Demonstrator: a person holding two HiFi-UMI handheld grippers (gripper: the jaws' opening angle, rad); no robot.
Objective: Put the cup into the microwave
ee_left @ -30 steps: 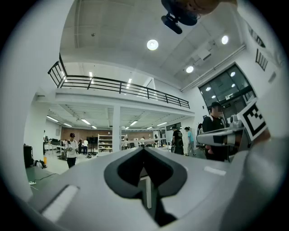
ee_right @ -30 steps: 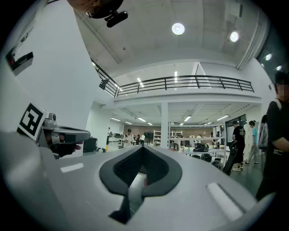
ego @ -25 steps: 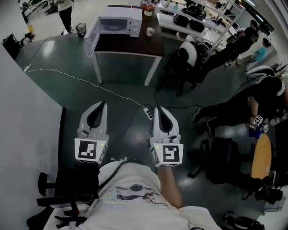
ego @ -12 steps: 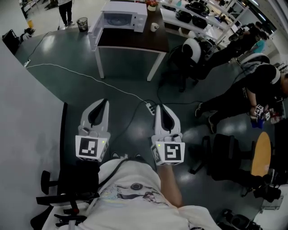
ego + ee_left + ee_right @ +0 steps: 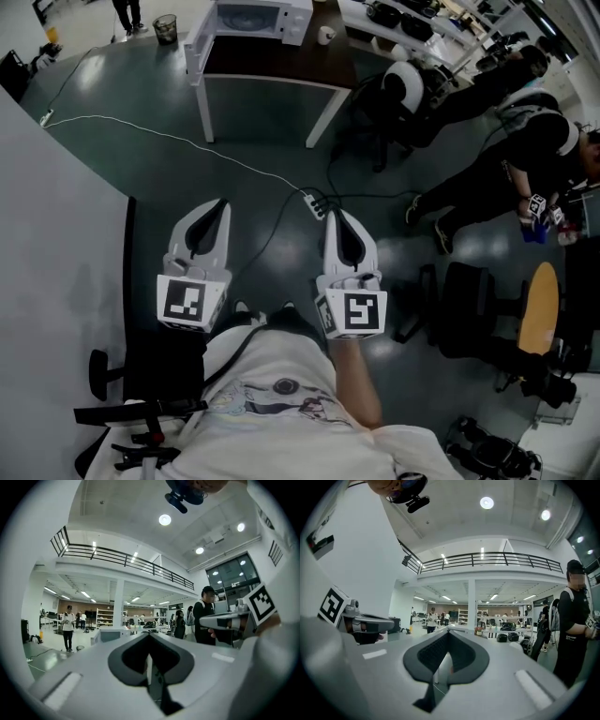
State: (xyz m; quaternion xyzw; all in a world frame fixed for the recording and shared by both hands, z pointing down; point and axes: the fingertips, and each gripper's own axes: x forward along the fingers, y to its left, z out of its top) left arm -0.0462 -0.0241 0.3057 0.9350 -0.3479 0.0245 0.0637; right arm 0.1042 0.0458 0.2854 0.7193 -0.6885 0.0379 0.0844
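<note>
The white microwave [image 5: 251, 17] stands on a dark table [image 5: 281, 64] at the top of the head view, its door [image 5: 196, 49] swung open to the left. A small white cup [image 5: 326, 35] sits on the table to the microwave's right. Both grippers are held side by side over the floor, far from the table and pointing toward it. My left gripper [image 5: 218, 203] is shut and holds nothing. My right gripper [image 5: 334, 215] is likewise shut and empty. In the left gripper view the microwave [image 5: 112, 633] shows small, beyond the closed tip [image 5: 149, 634].
A power strip [image 5: 312, 203] and a white cable [image 5: 159, 141] lie on the floor between me and the table. Office chairs [image 5: 403, 94] and seated people [image 5: 506, 187] fill the right side. A white wall [image 5: 56, 262] and a black chair [image 5: 141, 384] are on my left.
The table with the microwave and cup has slid toward the top edge of the head view. Both grippers stay shut and side by side, a little lower in the picture.
</note>
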